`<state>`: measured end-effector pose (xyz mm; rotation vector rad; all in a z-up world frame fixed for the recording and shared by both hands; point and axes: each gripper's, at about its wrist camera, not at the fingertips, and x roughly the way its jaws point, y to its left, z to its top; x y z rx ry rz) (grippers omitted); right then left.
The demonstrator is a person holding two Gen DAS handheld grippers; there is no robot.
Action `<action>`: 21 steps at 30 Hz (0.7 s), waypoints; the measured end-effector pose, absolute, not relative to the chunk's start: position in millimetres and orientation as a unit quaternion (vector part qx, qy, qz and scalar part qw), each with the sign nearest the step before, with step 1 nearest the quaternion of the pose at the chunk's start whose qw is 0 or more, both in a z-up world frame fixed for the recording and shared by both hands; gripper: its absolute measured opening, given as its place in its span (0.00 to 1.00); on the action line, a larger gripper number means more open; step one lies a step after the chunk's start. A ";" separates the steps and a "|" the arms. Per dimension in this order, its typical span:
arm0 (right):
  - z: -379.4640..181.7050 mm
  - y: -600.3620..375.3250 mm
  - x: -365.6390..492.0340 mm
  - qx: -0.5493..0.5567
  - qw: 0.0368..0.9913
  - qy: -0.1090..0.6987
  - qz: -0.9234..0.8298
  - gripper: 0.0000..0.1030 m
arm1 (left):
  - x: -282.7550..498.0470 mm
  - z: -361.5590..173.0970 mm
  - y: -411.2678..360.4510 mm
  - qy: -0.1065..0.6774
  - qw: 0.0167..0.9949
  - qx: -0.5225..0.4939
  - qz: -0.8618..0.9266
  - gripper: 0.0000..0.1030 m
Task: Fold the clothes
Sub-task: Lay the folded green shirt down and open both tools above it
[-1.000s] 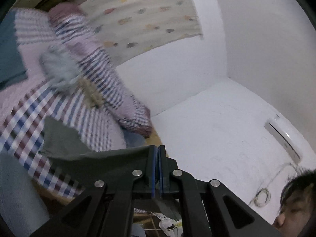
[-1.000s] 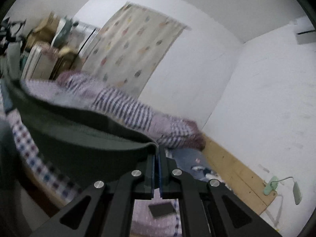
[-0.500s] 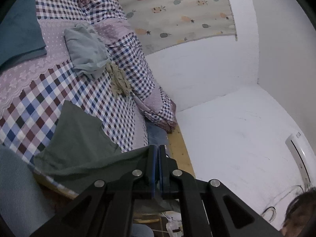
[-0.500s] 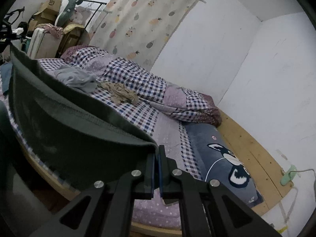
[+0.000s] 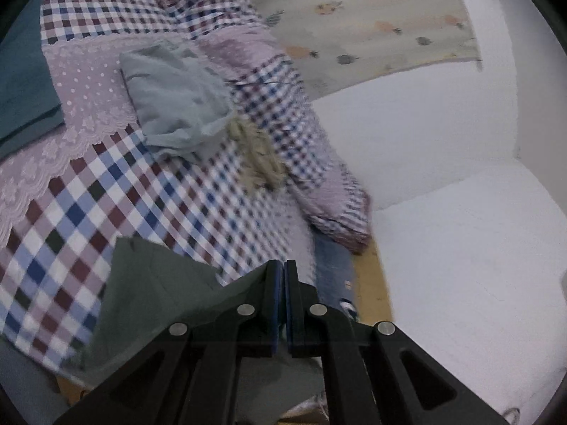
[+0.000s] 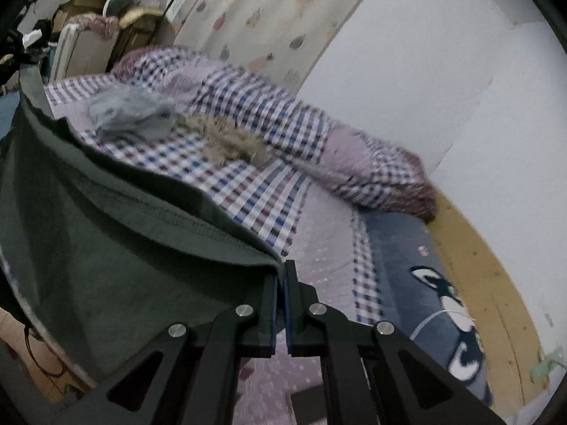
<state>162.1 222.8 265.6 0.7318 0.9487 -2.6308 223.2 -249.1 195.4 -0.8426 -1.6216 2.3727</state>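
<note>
Two wrist views look out over a bed covered in a checked quilt of blue, maroon and white squares. In the left wrist view, the left claw sits at 6 o'clock with its two fingers pressed together on an edge of a dark green garment; the cloth spreads away from the tips toward 8 o'clock, lying over the near edge of the bed. In the right wrist view, the right claw is also at 6 o'clock, fingers clamped tight on a hemmed edge of the same dark green garment, which stretches from the tips toward 9 and 10 o'clock, filling the left half of the view. Farther back on the quilt, toward 11 o'clock, lies a crumpled pale blue garment, and touching its right side is a small beige garment. A rolled checked duvet runs along the far side of the bed against a white wall, under a fruit-print curtain.
</note>
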 end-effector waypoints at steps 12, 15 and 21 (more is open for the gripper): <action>122.4 173.6 -24.7 0.447 0.174 0.328 -0.814 0.01 | 68.9 59.1 -265.7 -0.513 -0.102 -0.405 0.750 0.01; 99.9 176.8 -52.1 0.479 0.179 0.303 -0.804 0.06 | 57.8 48.9 -277.4 -0.514 -0.108 -0.394 0.754 0.01; 117.3 227.8 -68.4 0.438 0.072 0.149 -0.884 0.49 | 80.5 74.2 -297.0 -0.476 -0.070 -0.357 0.800 0.38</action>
